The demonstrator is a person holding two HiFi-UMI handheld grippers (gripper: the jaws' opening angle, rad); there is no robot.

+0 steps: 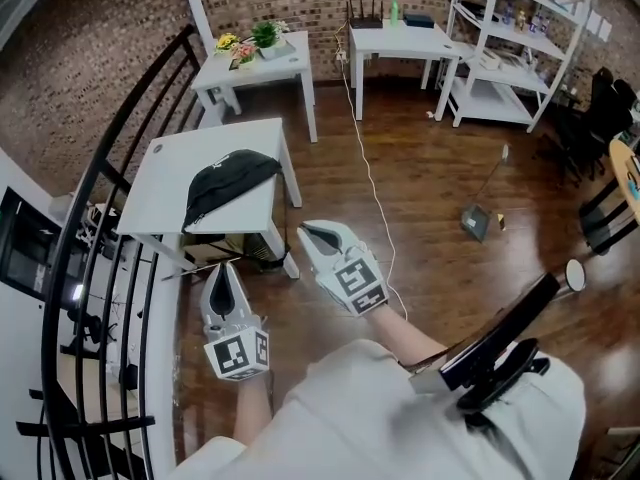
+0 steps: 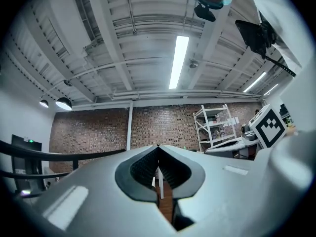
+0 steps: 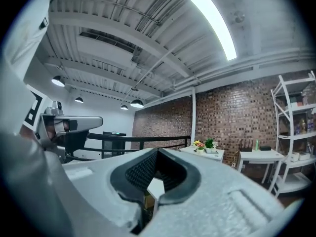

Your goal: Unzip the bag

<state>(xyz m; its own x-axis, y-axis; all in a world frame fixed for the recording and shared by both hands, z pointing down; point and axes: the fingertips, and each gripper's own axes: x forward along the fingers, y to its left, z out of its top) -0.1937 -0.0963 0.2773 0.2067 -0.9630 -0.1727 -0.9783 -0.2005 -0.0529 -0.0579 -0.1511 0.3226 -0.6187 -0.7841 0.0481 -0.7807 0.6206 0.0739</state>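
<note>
White square table (image 1: pixel 160 173) stands ahead beside the black railing (image 1: pixel 108 163), and on it lies the black fabric bag (image 1: pixel 228 180), slumped and soft. I'd judge it light and apt to bunch or slide, so 1 tong should pin the cloth by the zip's end while the other takes the pull, too small to make out. The 2 tongs, left gripper (image 1: pixel 222 268) and right gripper (image 1: pixel 310 230), hang short of the table, jaws together on nothing.
</note>
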